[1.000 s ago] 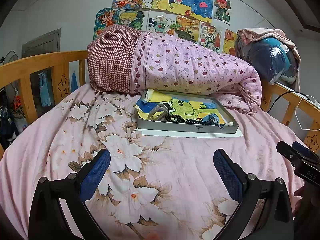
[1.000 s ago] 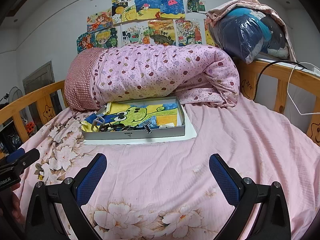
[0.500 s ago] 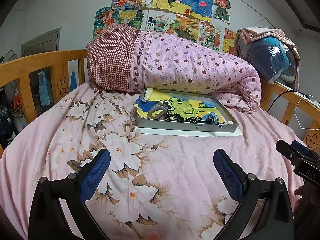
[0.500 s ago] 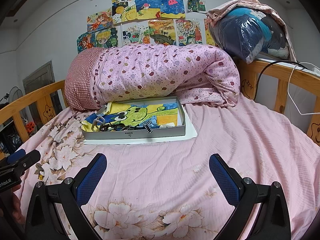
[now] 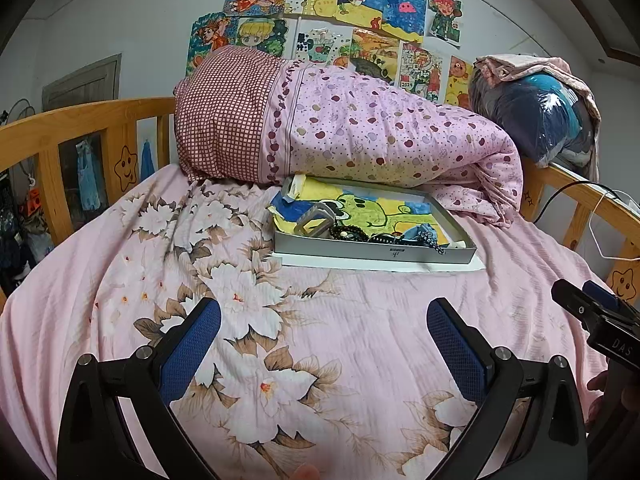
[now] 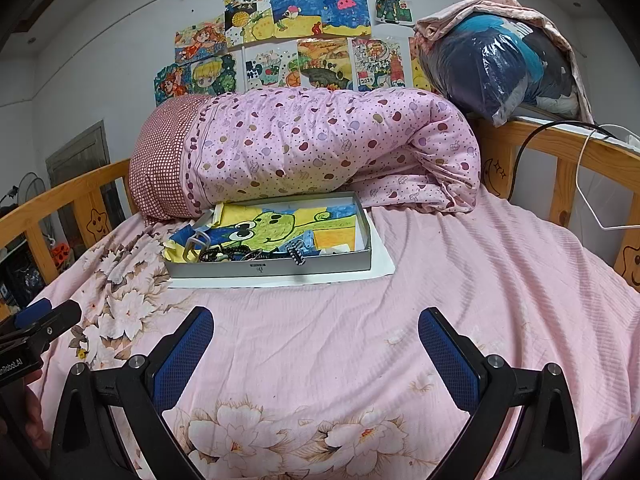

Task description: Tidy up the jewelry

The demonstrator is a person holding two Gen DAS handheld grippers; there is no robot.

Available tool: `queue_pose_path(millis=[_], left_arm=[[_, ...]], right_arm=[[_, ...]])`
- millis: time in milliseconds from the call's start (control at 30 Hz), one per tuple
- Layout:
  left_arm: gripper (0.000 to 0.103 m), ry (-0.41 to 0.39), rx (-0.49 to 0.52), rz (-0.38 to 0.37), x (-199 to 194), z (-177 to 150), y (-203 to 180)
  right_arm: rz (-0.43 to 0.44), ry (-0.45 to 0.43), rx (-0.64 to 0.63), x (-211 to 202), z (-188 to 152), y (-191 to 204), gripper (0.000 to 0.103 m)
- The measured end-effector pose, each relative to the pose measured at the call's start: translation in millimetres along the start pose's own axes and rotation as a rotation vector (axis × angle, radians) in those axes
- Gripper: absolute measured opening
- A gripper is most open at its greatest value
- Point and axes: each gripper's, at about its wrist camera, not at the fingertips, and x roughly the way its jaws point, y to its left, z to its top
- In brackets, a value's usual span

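A shallow grey box (image 5: 372, 255) (image 6: 272, 269) lies on the pink bedsheet in front of a rolled quilt, lined with a green cartoon drawing. Along its near side lie dark bead bracelets (image 5: 352, 233) (image 6: 218, 255), a grey metal buckle-like ring (image 5: 316, 218) (image 6: 197, 243) and a beaded strand (image 6: 295, 254) hanging over the front wall. My left gripper (image 5: 323, 340) is open and empty, low over the floral sheet, well short of the box. Farther right, my right gripper (image 6: 316, 344) is open and empty too, equally short of the box.
A white sheet of paper (image 6: 380, 264) lies under the box. The rolled pink quilt (image 6: 320, 148) is behind it. Wooden rails (image 5: 60, 136) (image 6: 560, 152) bound the bed on both sides. A bagged bundle (image 6: 500, 64) sits on the right rail, with cables nearby.
Both grippers have barely moved; the left view has crept slightly toward the box. Both stay open and empty.
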Motion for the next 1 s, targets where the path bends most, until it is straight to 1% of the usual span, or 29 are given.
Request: queue_pose_path(millis=[1000], left_arm=[[0.101, 0.000, 0.000, 0.001, 0.0, -2.5, -1.0]], right_arm=[[0.000, 0.001, 0.001, 0.2, 0.2, 0.3, 0.103]])
